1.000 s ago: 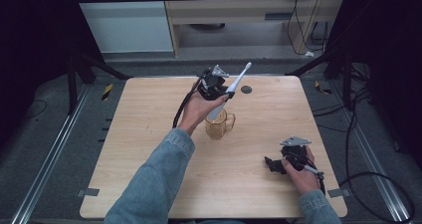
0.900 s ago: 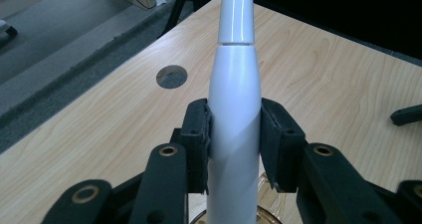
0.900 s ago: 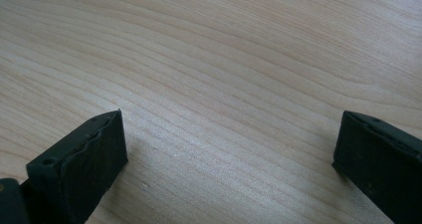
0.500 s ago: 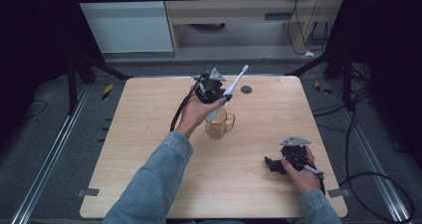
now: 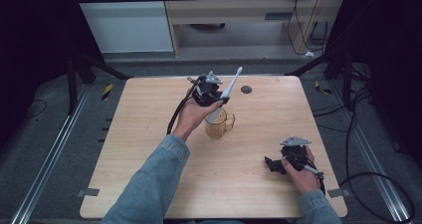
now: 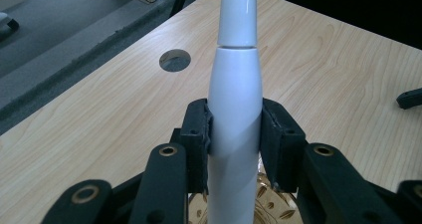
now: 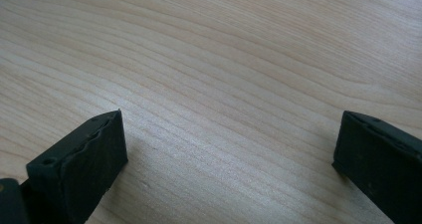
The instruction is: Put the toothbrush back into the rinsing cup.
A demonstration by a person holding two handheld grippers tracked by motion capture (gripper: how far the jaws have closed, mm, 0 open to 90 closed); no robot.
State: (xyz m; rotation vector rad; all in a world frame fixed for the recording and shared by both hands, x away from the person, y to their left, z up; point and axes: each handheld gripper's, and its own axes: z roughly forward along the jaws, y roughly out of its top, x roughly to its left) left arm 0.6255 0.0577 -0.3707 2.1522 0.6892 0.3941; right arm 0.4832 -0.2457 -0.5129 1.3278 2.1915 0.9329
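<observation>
We see a wood table [image 5: 149, 149] first. Near its middle stands a glass mug [image 5: 218, 125], with its handle at 3 o'clock. Our left gripper [image 5: 215, 100] sits just past the mug, at 12 o'clock from it. Its jaws squeeze a white toothbrush [image 5: 226, 93] tight, one pad on each side of the fat handle. The brush leans, its head up toward 1 o'clock and its bottom end low at the mug's mouth. In the left gripper view the toothbrush [image 6: 234, 119] stands between the jaws and the mug [image 6: 271, 209] shines right under it.

We think the step now is putting the brush in the mug, or lifting it out; we cannot tell which. If it goes in, the next move needs a slow push down, keeping the bottom end inside the rim, and then the jaws let go.

Our left arm reaches long across the table, wrist bent. Our right gripper [image 5: 278, 165] rests on the table at 4 o'clock from the mug. Its jaws stand wide and hold nothing.
</observation>
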